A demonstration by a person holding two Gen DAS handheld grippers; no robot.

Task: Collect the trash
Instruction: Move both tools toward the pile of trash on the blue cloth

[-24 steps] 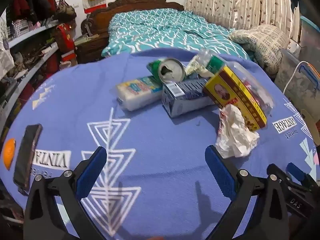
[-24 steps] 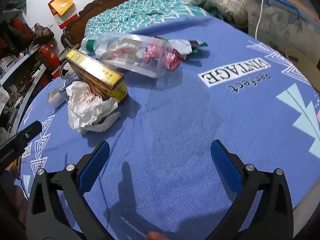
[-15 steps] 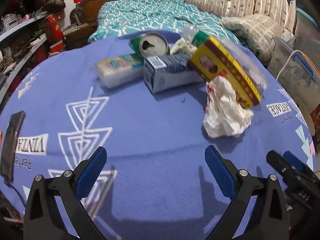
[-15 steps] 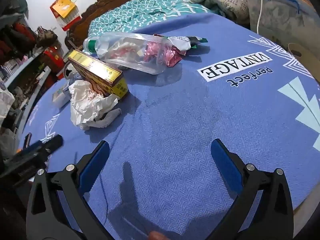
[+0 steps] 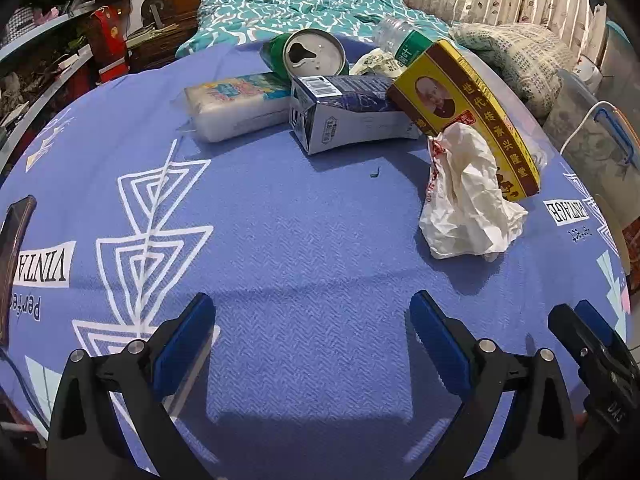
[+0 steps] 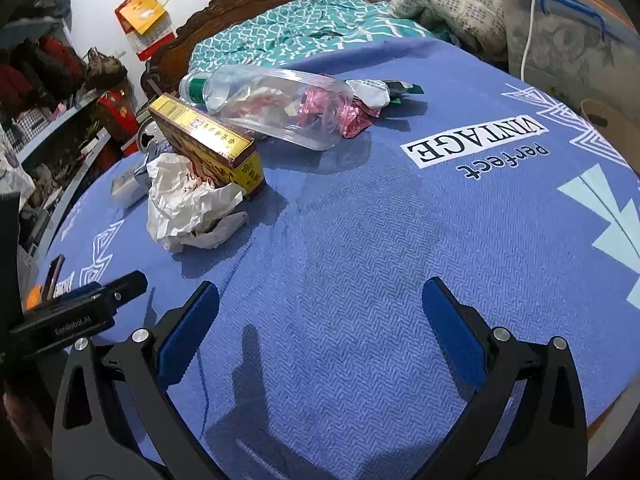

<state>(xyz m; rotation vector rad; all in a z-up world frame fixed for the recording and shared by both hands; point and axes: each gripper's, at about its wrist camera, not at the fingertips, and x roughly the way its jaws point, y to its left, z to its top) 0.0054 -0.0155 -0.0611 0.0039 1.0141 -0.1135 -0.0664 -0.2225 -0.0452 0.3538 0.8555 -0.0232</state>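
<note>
white crumpled paper (image 5: 466, 200) ahead-right of l fingers (image 5: 186, 330), apart.

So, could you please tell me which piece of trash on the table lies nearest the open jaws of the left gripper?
The crumpled white paper. It sits alone at the front of the pile, ahead of the yellow box, blue carton and can.

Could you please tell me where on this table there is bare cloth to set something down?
Bare cloth lies between the left gripper and the crumpled paper, and between the right gripper and the "VINTAGE" print. The far middle is crowded: can, carton, yellow box, bottle and wrappers touch or overlap.
</note>
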